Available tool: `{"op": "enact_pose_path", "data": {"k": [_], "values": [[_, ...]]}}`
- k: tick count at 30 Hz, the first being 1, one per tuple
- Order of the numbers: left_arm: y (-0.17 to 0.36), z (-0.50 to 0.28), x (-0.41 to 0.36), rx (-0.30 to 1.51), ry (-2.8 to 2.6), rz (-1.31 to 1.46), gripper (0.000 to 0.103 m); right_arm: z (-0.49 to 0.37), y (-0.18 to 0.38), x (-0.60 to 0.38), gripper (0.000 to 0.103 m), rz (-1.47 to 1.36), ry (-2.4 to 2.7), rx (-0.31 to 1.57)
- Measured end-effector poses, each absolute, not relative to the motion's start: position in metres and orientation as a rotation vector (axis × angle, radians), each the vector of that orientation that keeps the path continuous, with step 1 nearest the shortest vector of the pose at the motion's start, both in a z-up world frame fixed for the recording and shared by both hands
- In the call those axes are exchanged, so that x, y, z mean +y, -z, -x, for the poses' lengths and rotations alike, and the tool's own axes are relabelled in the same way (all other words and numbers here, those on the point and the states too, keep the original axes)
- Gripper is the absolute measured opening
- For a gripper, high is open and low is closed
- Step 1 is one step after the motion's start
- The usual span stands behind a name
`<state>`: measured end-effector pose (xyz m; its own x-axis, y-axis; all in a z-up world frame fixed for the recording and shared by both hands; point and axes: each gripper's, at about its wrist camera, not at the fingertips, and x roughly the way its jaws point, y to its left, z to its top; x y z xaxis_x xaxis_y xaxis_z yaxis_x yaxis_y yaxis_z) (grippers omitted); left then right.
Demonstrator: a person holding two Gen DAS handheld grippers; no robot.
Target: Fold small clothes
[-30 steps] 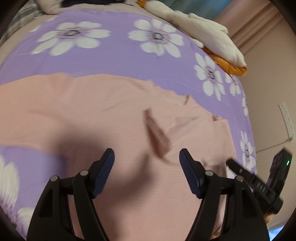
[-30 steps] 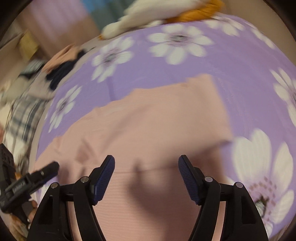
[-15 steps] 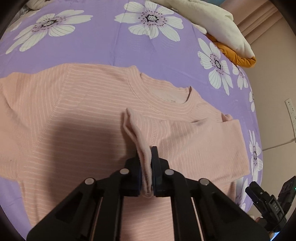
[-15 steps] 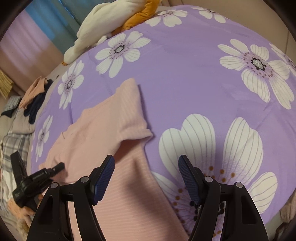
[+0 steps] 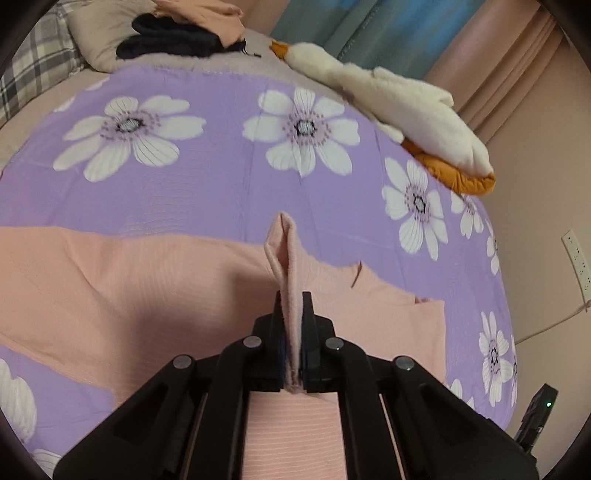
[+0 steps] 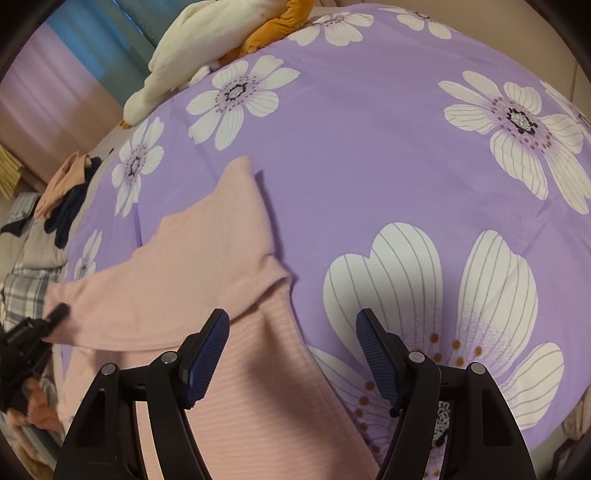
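Since a second ago the left hand-held gripper has pinched a fold of the pink top, which lies widthwise on the bed. The right hand-held gripper hovers spread over its hem edge.

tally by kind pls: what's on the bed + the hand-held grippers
Pink striped top: 1
Plush goose: 1
Heap of clothes by the pillow: 1
Hand-held grippers: 2, left hand-held gripper, right hand-held gripper
Total: 5
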<state>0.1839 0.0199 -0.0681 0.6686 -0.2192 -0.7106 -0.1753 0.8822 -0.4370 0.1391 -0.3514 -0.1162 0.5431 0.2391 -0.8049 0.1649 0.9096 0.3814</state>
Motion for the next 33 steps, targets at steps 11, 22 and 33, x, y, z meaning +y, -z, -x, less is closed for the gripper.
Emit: {"op": "enact_pose_path", "data": {"k": [11,22,33], "values": [[0.052,-0.178,0.039,0.814,-0.002,0.478,0.005,-0.142,0.119,-0.341,0.071,-0.427,-0.057,1.020],[0.044,-0.172,0.052,0.798,-0.009,0.467,0.005,-0.143,0.125,-0.339,0.071,-0.418,-0.056,1.030],[0.043,-0.167,0.066,0.798,-0.029,0.478,0.005,-0.147,0.132,-0.330,0.054,-0.387,-0.074,1.043]]}}
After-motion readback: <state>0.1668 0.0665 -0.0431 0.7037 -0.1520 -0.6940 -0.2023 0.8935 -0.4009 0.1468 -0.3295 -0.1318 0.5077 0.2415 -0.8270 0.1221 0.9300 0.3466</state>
